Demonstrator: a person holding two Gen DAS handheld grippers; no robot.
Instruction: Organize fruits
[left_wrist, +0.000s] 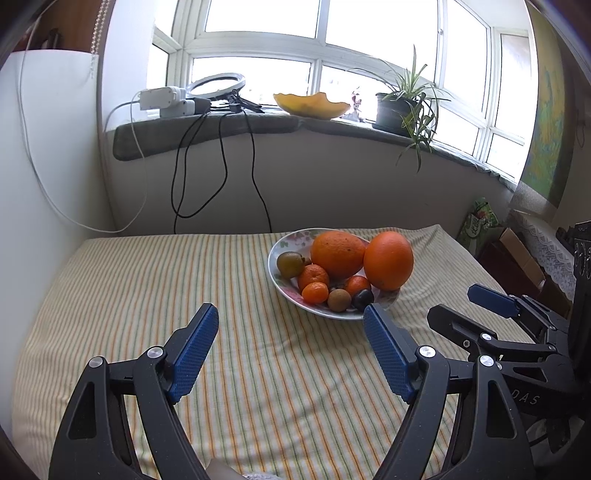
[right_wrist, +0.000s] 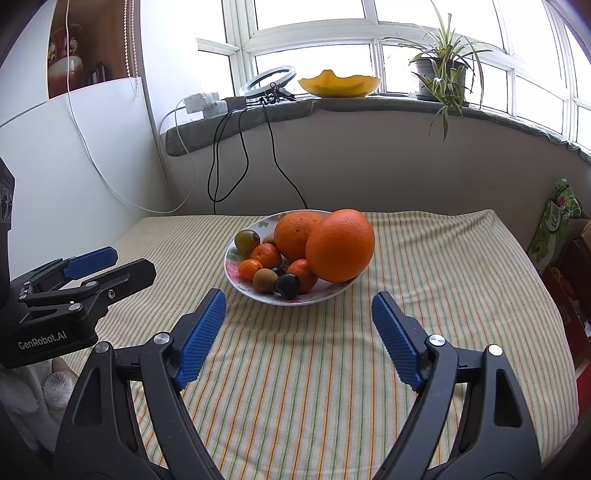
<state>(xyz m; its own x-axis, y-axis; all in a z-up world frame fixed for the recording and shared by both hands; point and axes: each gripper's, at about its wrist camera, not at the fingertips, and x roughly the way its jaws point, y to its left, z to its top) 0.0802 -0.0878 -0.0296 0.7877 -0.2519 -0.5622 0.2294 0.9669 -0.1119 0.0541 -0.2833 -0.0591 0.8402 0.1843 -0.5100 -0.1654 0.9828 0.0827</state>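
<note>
Holding both grippers over the striped cloth (right_wrist: 295, 369), I see the left gripper (left_wrist: 290, 317) spread wide and empty. The right gripper (right_wrist: 299, 304) is likewise, short of the plate (right_wrist: 236, 275) of fruit.

- Left wrist view: low over the striped tablecloth (left_wrist: 258, 369), looking forward between its own spread fingers toward the window wall; plate of fruit (left_wrist: 317, 312) ahead, right of centre, near.
- Right wrist view: same low height and heading; plate of fruit (right_wrist: 288, 301) ahead, just left of centre.
- Shared: plate, cloth, windowsill (left_wrist: 207, 129), potted plant (right_wrist: 439, 74).
- Each view catches the other gripper at its edge: right gripper (left_wrist: 480, 306), left gripper (right_wrist: 122, 264).
</note>
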